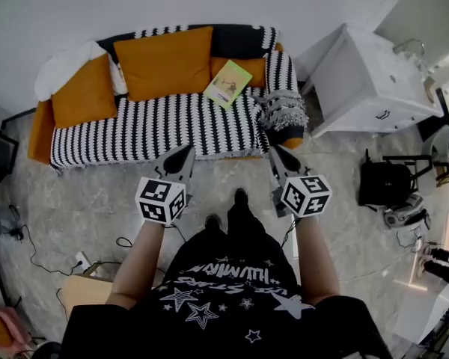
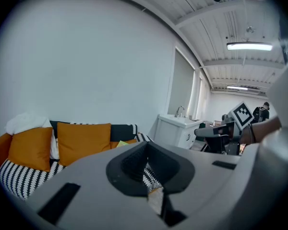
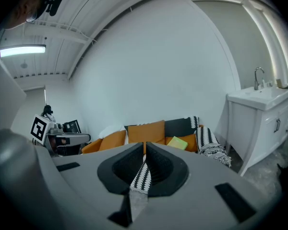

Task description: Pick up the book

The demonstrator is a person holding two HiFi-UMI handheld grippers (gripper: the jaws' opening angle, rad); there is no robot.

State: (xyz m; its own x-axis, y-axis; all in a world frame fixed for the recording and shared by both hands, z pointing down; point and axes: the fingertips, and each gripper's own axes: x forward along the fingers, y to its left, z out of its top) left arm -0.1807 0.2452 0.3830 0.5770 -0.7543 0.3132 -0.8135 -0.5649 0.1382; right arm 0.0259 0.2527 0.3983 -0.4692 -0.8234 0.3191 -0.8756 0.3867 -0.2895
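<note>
A green book (image 1: 228, 83) leans against an orange cushion at the right end of the striped sofa (image 1: 150, 129); it also shows as the green book (image 3: 177, 142) in the right gripper view and as a sliver of the book (image 2: 121, 143) in the left gripper view. My left gripper (image 1: 185, 152) and right gripper (image 1: 275, 152) are held side by side over the floor in front of the sofa, well short of the book. The left gripper (image 2: 145, 147) and right gripper (image 3: 144, 146) both have their jaws together and hold nothing.
A white sink cabinet (image 1: 367, 81) stands right of the sofa, with a fringed throw (image 1: 283, 111) over the sofa arm. A black bag (image 1: 385, 182) sits on the floor at right. Cables (image 1: 30, 245) and a wooden board (image 1: 86, 290) lie at left. My shoes (image 1: 239, 197) stand between the grippers.
</note>
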